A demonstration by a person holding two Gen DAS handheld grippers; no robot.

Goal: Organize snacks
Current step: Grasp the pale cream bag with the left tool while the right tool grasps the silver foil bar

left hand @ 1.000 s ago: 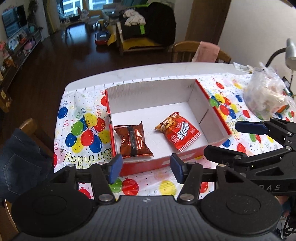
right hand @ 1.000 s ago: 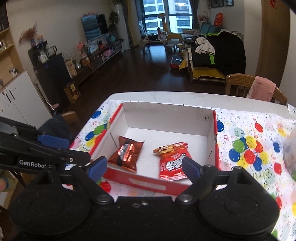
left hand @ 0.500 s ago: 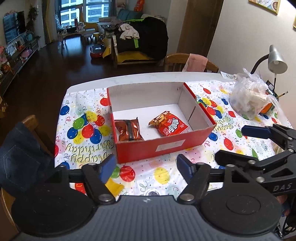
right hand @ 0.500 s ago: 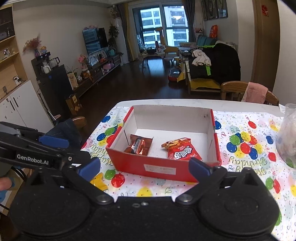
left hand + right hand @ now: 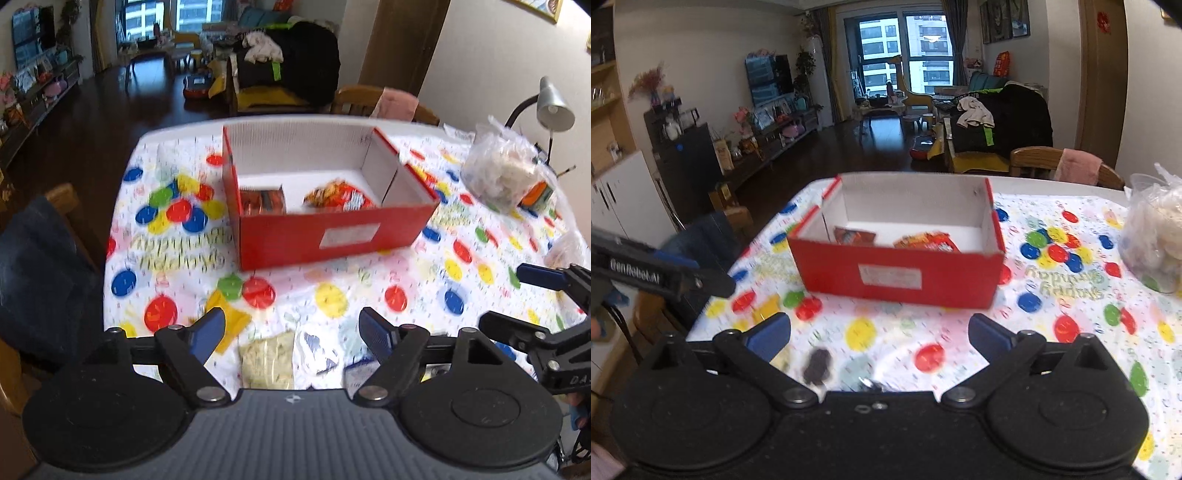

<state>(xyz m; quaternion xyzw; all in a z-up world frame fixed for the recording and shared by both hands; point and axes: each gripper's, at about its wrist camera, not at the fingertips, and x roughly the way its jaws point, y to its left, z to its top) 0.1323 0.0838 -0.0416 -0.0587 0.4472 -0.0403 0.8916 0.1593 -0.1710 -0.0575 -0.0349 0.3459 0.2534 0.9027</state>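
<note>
Your left gripper (image 5: 291, 328): lower centre, jaws wide apart, empty. Your right gripper (image 5: 879, 338): lower centre, jaws wide apart, empty. Red box (image 5: 325, 236): mid-frame on the tablecloth (image 5: 369, 291), holding a brown packet (image 5: 263, 201) and a red packet (image 5: 338, 199). Loose packets: yellow (image 5: 231, 325) and pale (image 5: 267, 363), between your left fingers, blurred. Plastic bag (image 5: 506, 173): upper right.

both wrist cameras looked forward and slightly down across the table (image 5: 480, 258) from its near edge, side by side, sharing the red box (image 5: 325, 236) (image 5: 897, 273); the right view sat lower, catching the living room.
</note>
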